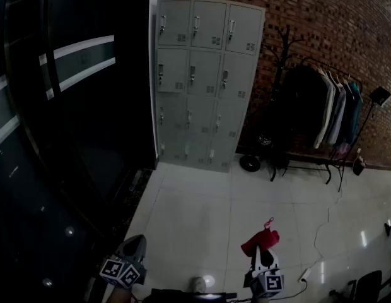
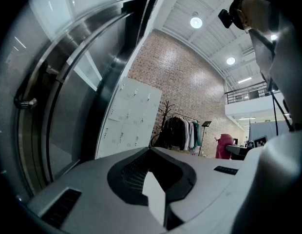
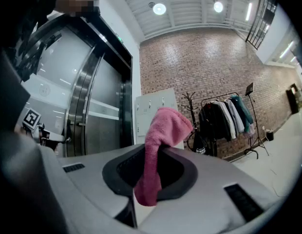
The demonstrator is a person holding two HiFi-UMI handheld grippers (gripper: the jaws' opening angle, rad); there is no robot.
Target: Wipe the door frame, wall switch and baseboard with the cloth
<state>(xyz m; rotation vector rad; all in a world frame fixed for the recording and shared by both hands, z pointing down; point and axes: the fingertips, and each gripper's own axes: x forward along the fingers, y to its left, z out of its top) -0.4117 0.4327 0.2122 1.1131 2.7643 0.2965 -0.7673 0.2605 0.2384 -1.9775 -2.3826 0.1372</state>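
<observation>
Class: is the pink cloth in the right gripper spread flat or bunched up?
Bunched. The cloth is pinched in the shut jaws of the right gripper, humped above them, with one end drooping below.

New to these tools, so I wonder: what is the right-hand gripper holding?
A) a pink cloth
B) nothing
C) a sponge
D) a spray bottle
A: the right gripper is shut on a pink cloth that sticks up between its jaws.

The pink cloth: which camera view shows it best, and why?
The right gripper view: the cloth fills the centre, pinched in the right claw. The head view shows it small and dim; the left gripper view shows only a distant pink patch, possibly it.
</observation>
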